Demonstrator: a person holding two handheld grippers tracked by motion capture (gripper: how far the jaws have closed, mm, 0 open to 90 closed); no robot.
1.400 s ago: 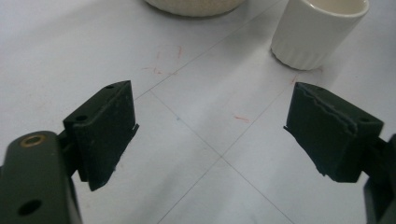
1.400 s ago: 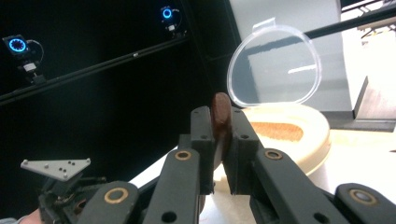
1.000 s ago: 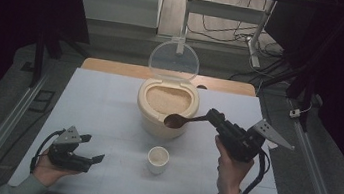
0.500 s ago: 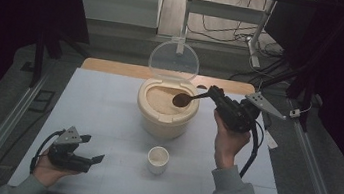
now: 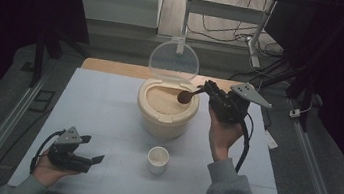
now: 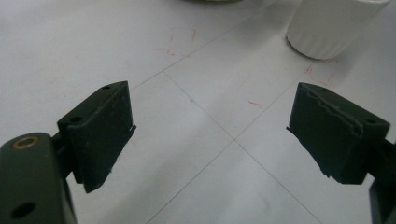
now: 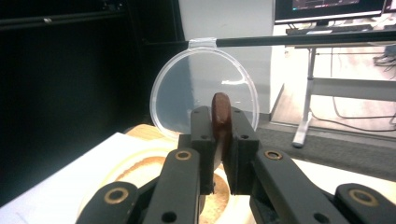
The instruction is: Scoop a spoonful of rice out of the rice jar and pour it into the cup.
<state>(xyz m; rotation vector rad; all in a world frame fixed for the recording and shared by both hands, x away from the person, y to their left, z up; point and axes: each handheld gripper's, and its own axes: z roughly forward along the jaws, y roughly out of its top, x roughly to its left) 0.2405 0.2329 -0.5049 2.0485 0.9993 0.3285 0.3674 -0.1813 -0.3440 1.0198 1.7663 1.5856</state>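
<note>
I'm holding the spoon (image 5: 186, 97) clamped in the right claw (image 5: 209, 90), bowl sticking out left over the rice bucket (image 5: 165, 111); left claw (image 5: 96, 159) resting apart on tabletop (image 5: 108, 109).

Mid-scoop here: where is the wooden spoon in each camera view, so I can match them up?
High view: the wooden spoon is right of centre, its bowl over the grain in the open beige container, its handle in the right gripper.
Left gripper view: not in this picture, which takes in the white cup.
Right gripper view: centre, edge-on, clamped between the jaws.
Shared landmark: the container's clear round lid, standing open behind the spoon.
</note>
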